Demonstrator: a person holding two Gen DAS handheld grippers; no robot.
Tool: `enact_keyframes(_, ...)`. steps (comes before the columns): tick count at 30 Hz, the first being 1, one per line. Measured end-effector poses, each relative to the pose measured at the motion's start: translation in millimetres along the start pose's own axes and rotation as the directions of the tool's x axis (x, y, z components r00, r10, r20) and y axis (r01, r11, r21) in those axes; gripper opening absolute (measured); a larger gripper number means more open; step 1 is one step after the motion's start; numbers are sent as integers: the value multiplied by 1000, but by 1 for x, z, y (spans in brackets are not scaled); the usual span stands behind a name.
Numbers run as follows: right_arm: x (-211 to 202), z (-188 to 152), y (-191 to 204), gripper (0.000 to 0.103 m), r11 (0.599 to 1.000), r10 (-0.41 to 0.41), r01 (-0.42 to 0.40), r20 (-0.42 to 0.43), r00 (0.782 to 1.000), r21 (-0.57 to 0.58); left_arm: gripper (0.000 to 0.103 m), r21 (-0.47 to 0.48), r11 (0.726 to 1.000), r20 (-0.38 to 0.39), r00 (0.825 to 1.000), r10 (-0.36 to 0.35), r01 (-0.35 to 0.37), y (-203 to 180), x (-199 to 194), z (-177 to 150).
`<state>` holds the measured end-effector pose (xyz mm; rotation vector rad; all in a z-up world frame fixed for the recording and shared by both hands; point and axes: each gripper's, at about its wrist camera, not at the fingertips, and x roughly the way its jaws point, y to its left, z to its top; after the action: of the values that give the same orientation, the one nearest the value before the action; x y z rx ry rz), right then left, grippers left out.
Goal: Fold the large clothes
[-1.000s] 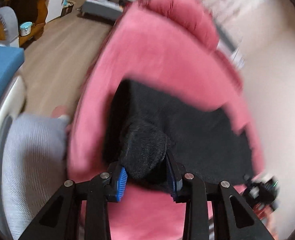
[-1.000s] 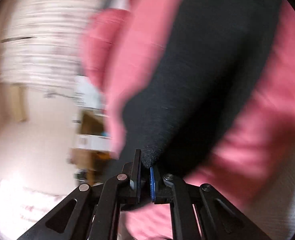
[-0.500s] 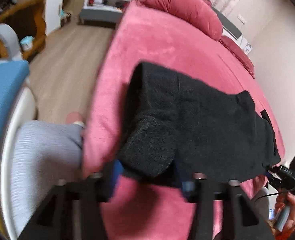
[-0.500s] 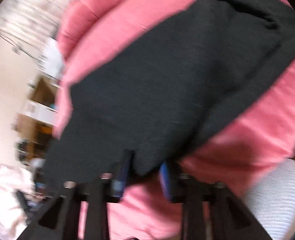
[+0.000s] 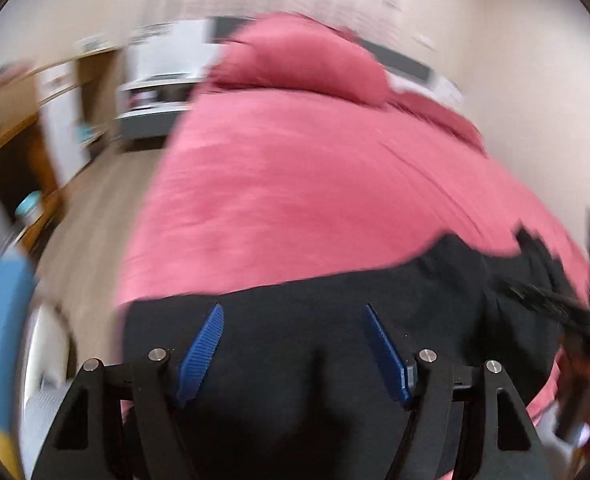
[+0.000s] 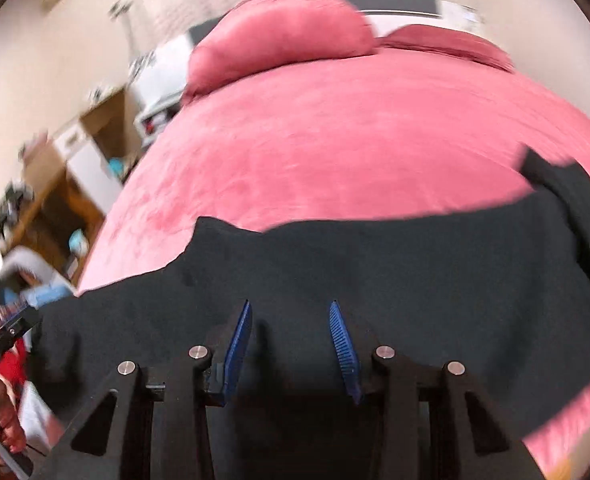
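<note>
Both grippers, left gripper (image 5: pixel 293 344) and right gripper (image 6: pixel 291 342), are hanging with blue-padded jaws just parted, gripping nothing, above the black fleece garment (image 6: pixel 375 264) lying spread across the near edge of the pink velvety bed (image 6: pixel 335 140); pink pillows (image 6: pixel 279 44) are resting beyond.

a wide bed (image 6: pixel 335 140) under a pink cover fills the room, two pink pillows (image 6: pixel 279 44) at its head. cream walls (image 5: pixel 515 60) surround it, with pale wood flooring (image 5: pixel 95 208), wooden furniture (image 6: pixel 55 200) and a white low cabinet (image 5: pixel 155 100) alongside.
</note>
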<state>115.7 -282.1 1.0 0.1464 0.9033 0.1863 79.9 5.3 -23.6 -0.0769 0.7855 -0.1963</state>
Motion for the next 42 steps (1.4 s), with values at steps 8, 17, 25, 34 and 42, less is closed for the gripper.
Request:
enact_keyframes(8, 85, 21, 12, 44, 999, -22, 21, -23, 999, -36, 70, 3, 996, -70, 994, 87, -87, 38, 86, -1)
enact_keyframes(17, 22, 31, -51, 45, 993, -58, 49, 83, 995, 108, 77, 96, 985, -33, 988, 151, -147, 25, 87, -12)
enact_keyframes(25, 10, 84, -196, 59, 780, -625, 623, 17, 781, 66, 81, 97, 986, -38, 990, 137, -133, 22, 90, -11)
enact_keyframes(34, 43, 96, -265, 30, 795, -605, 606, -111, 788, -29, 83, 105, 985, -45, 989, 143, -137, 20, 92, -11)
enact_keyframes(42, -61, 94, -327, 8, 804, -559, 541, 3, 829, 248, 84, 108, 984, -49, 988, 148, -142, 19, 93, -11)
